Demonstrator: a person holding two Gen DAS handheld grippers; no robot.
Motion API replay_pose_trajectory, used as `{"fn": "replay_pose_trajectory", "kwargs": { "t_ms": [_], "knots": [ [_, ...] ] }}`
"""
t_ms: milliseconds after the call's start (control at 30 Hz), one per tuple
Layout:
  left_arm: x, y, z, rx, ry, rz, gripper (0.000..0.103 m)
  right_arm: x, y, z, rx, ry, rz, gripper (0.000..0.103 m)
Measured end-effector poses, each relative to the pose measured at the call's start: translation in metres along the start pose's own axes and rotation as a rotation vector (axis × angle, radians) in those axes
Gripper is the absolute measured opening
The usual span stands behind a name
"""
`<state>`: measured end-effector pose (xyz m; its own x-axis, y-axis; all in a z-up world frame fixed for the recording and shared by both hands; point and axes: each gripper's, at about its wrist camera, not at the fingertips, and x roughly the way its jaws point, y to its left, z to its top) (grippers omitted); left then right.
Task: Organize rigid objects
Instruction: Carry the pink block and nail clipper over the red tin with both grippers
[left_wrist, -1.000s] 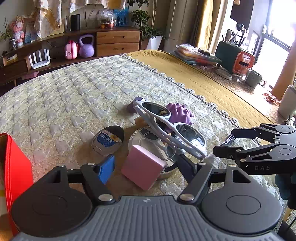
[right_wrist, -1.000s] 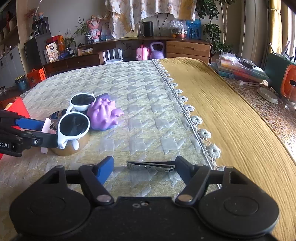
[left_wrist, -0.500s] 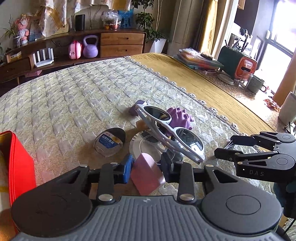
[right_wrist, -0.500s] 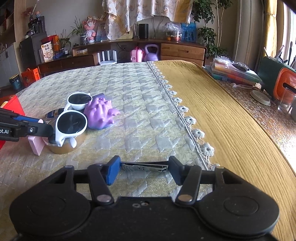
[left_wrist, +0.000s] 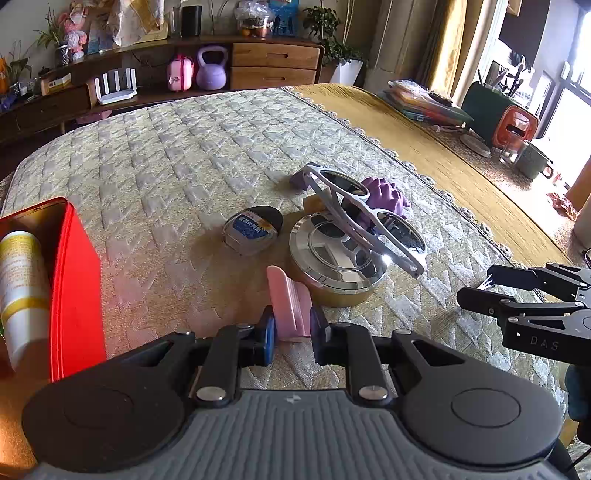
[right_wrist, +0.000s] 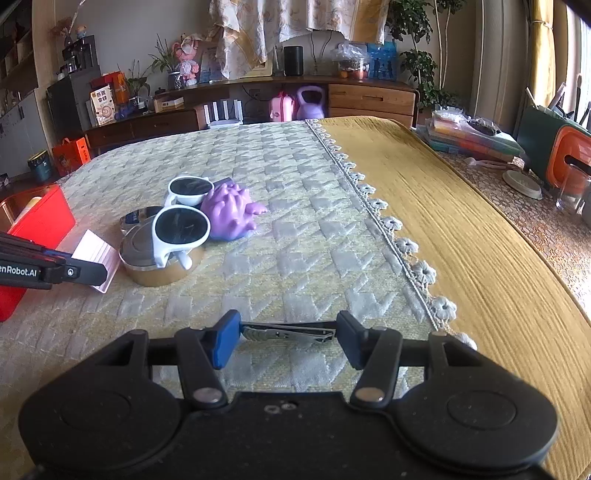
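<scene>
Left wrist view, left tool: your left tool (left_wrist: 291, 328) is closing its jaws on the flat pink rectangular block (left_wrist: 288, 306), pads pressed on both faces, block tilted up on edge.
Left wrist view, box: the red open-topped metal box (left_wrist: 75, 280) sits just to the left of your tool; a white-and-yellow tube (left_wrist: 20, 291) already lies inside it.
Left wrist view, pile: beyond the block stands a round gold tin with a mirrored lid (left_wrist: 334, 262); white-framed dark-lens sunglasses (left_wrist: 364, 218) lean across it, a purple spiky rubber toy (left_wrist: 376, 199) behind, and a small oval black case with a blue label (left_wrist: 253, 229) rests on the quilted cream cover (left_wrist: 177, 155) of the table.
Right wrist view, right tool: your right tool (right_wrist: 288, 338) is narrowed about halfway, and a silver metal nail clipper (right_wrist: 288, 332) spans the gap end to end, each end touching a pad; it reads as gripped lengthwise.
Right wrist view, surroundings: the pile sits well apart, up and left; the left tool enters at the left edge with the pink block, the red box behind it.
Progress: early, by my reading. One item is boxed, two are in your tools, and the tin, sunglasses, toy and oval case are untouched.
Left to do: carry both held pieces to the red box, then clear the pile.
</scene>
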<state>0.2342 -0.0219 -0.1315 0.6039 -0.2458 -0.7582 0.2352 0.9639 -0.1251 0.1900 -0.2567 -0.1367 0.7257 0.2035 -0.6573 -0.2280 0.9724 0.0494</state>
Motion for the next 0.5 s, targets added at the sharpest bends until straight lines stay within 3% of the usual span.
{"fn": "replay_pose_trajectory", "kwargs": {
  "t_ms": [67,500],
  "knots": [
    [-0.002,-0.001,0.0,-0.011,0.0,-0.004,0.01,-0.004,0.001,0.0,0.006,-0.001,0.008,0.056],
    [-0.043,-0.003,-0.014,-0.048,-0.004,0.02,0.01,-0.056,0.036,0.005,-0.017,-0.049,0.094,0.056]
  ]
}}
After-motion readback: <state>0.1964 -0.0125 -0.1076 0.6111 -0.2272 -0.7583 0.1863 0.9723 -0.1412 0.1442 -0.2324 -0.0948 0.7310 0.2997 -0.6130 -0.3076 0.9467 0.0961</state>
